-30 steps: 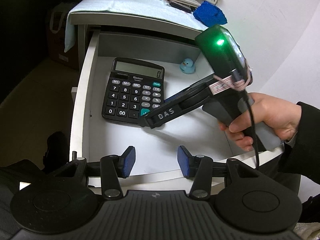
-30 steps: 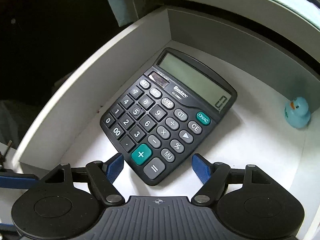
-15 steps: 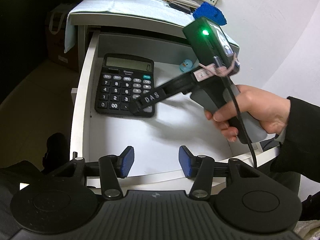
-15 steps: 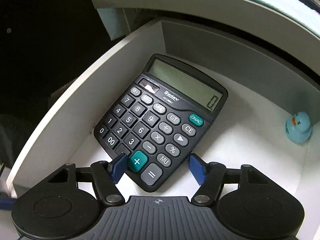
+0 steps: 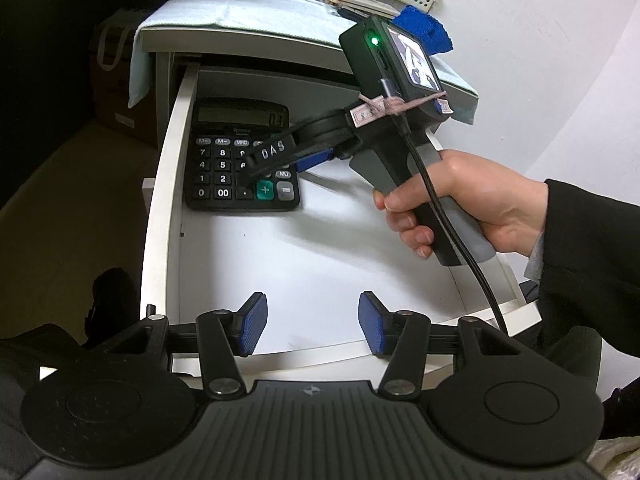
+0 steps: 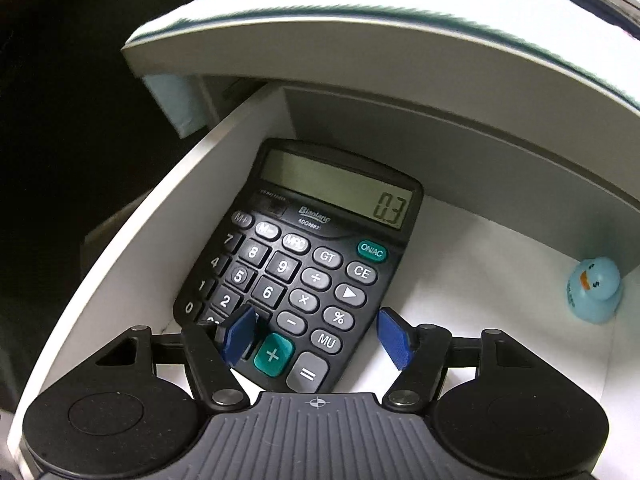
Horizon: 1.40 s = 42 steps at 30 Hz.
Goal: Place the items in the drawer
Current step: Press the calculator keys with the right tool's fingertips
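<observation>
Calculator [image 6: 304, 264] lies flat in the open drawer [image 6: 132, 264], directly under the right gripper [image 6: 316, 336], whose spread fingers hover over its lower keys, grasping nothing. Left gripper [image 5: 312, 328] waits released above the drawer's near edge, well short of the calculator.

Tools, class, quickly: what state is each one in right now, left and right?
Left tool: open, holding nothing, above the drawer front.
Right tool: open, holding nothing, over the calculator keys.
</observation>
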Motion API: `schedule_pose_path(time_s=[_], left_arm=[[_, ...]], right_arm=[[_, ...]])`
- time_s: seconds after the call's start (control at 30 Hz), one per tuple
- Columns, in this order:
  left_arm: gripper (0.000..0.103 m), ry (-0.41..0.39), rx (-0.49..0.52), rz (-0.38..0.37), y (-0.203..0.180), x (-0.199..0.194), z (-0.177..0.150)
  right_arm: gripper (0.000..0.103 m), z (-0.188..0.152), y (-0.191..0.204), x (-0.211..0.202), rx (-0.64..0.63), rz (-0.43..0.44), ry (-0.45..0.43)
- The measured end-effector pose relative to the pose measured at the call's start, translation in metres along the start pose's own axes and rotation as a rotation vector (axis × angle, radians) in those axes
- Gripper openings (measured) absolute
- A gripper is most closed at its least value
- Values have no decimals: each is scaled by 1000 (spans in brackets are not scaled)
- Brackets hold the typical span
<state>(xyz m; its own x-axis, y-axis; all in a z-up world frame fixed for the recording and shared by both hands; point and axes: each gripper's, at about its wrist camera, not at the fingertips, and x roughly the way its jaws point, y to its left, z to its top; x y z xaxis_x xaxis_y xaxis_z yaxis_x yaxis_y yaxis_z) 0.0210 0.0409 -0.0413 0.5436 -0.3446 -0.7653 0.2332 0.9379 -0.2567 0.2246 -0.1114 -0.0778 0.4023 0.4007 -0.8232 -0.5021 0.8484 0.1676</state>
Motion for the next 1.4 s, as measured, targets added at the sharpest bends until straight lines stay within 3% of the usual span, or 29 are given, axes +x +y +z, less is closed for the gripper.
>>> schedule_pose_path(time_s=[0.27, 0.7, 0.9, 1.27, 1.4], left_arm=[[58, 3, 0, -1, 1, 0, 1], [62, 11, -6, 3, 1, 0, 0], [62, 15, -8, 5, 1, 0, -1], [62, 12, -8, 7, -1, -3, 3], [62, 9, -7, 7, 0, -3, 3]], right_arm=[[69, 9, -4, 15, 84, -17, -26], [69, 10, -6, 15, 120, -23, -64], [69, -5, -6, -3, 102, -25, -47], [68, -28, 11, -3, -60, -17, 20], [62, -28, 15, 3, -82, -25, 16]])
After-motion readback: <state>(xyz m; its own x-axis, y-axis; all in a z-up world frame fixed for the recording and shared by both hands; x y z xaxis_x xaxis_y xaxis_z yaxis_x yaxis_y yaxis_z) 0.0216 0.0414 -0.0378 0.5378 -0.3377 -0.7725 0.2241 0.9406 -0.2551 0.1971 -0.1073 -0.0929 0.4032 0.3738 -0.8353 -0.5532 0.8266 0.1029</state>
